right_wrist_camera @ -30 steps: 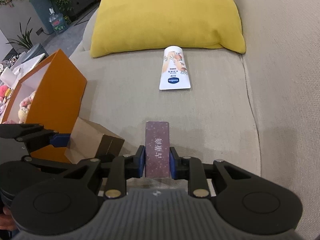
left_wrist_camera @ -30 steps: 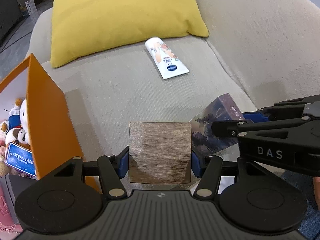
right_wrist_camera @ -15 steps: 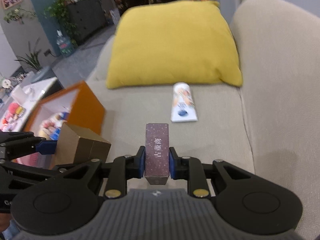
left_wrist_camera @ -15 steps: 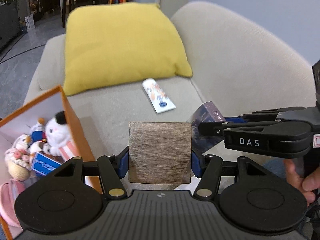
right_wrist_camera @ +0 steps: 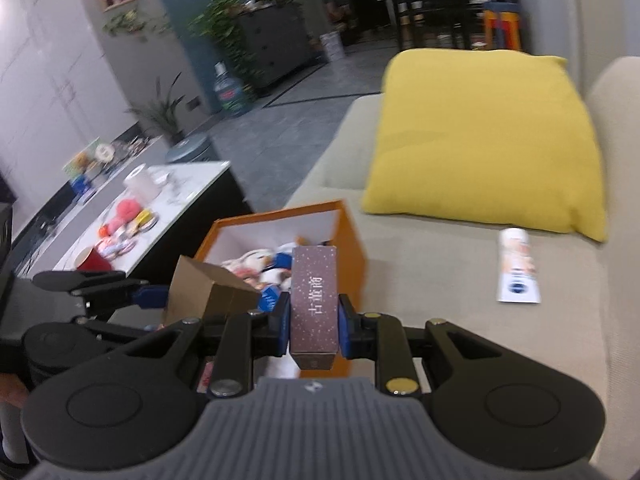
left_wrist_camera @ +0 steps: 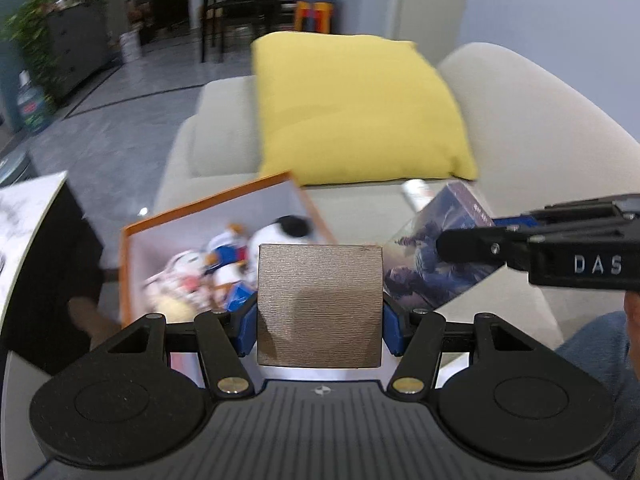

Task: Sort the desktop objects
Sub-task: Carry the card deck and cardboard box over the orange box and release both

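Observation:
My left gripper (left_wrist_camera: 319, 322) is shut on a brown cardboard box (left_wrist_camera: 319, 304), held above the near edge of an orange storage box (left_wrist_camera: 208, 240) full of plush toys. My right gripper (right_wrist_camera: 314, 326) is shut on a slim purple box (right_wrist_camera: 313, 300) with white characters. In the left wrist view the purple box (left_wrist_camera: 436, 252) shows its picture side at the right, clamped by the right gripper (left_wrist_camera: 472, 246). In the right wrist view the brown box (right_wrist_camera: 208, 294) and left gripper (right_wrist_camera: 160, 296) hang at the left, by the orange box (right_wrist_camera: 348, 240). A white cream tube (right_wrist_camera: 518, 266) lies on the sofa seat.
A yellow cushion (left_wrist_camera: 356, 112) leans against the beige sofa back (left_wrist_camera: 540, 128). A white-topped side table (right_wrist_camera: 132, 216) with small items, a red cup (right_wrist_camera: 92, 260) and a paper roll stands left of the sofa. Grey floor, plants and a water bottle lie beyond.
Both grippers have risen and swung left with their boxes still held. The orange box has come from the left edge to just ahead of them, and the tube has slid to the right.

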Action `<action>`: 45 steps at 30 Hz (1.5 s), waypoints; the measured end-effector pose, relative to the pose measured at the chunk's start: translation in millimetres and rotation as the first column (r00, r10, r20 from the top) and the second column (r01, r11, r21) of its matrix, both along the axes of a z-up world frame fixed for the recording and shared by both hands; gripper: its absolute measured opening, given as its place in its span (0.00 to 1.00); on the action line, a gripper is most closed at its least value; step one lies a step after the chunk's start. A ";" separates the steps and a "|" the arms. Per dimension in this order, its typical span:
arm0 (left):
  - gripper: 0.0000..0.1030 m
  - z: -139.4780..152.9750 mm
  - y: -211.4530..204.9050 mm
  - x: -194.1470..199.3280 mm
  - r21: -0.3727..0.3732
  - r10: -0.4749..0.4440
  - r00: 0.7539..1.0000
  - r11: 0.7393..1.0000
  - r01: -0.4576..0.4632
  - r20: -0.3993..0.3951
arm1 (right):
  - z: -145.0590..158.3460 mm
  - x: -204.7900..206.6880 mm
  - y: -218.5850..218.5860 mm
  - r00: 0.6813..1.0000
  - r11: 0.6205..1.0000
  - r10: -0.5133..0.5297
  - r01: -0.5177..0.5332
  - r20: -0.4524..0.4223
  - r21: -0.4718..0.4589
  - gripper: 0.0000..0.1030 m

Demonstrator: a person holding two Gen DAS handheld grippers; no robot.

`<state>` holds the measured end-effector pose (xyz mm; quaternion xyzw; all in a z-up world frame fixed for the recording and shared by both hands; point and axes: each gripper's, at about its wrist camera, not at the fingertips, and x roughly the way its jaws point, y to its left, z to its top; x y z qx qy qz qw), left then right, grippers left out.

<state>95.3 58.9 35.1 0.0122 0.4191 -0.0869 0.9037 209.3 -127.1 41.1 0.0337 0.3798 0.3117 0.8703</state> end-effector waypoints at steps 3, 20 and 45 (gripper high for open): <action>0.66 -2.3 27.1 -3.6 -0.024 0.043 0.999 0.999 -0.043 -0.005 | -10.8 3.8 30.1 0.999 0.999 0.035 -0.035 -0.027 -0.020 0.24; 0.66 -39.5 83.5 -4.4 -0.076 0.046 0.999 0.996 -0.047 -0.010 | -96.7 38.1 123.9 0.978 0.979 -0.003 -0.040 -0.206 -0.200 0.24; 0.66 -38.8 77.3 -7.9 -0.051 -0.063 0.998 0.997 0.065 0.024 | -87.4 46.1 113.8 0.956 0.995 0.011 -0.039 -0.293 -0.090 0.34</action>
